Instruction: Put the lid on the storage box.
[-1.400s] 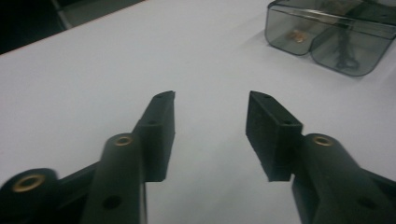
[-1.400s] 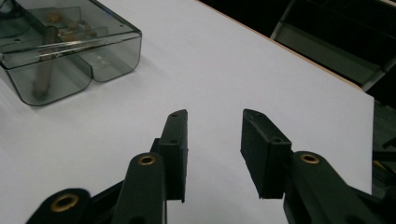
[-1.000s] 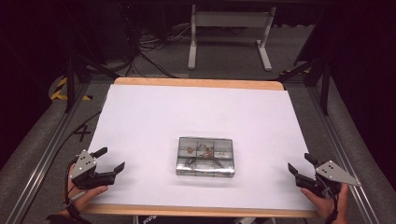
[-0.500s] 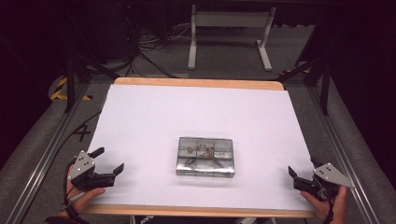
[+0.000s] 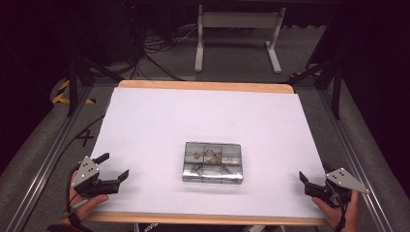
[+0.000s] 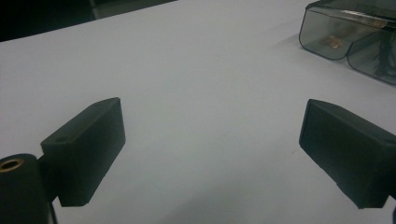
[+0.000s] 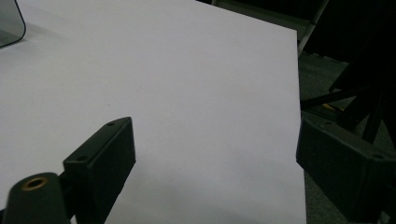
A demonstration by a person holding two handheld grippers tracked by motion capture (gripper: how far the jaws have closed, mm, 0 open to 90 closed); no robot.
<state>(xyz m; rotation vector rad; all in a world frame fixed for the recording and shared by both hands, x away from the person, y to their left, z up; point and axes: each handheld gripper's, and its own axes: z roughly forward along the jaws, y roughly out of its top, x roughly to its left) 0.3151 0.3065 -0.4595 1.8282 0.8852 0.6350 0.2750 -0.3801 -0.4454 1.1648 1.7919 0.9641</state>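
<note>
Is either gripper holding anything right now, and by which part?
Nothing is held: left gripper and right gripper are open, apart from the clear box.

Black tool; grey three-cornered plate

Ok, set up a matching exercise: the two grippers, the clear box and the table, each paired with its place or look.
Things:
1. left gripper
2. right gripper
3. clear box
4. table

Descriptions:
A. lies mid-table, clear lid, small items inside
B. white top with a wooden edge
C. at the near left corner, fingers apart, nothing between them
D. at the near right corner, fingers apart, nothing between them

Pairs: 1-C, 2-D, 3-A, 4-B
</note>
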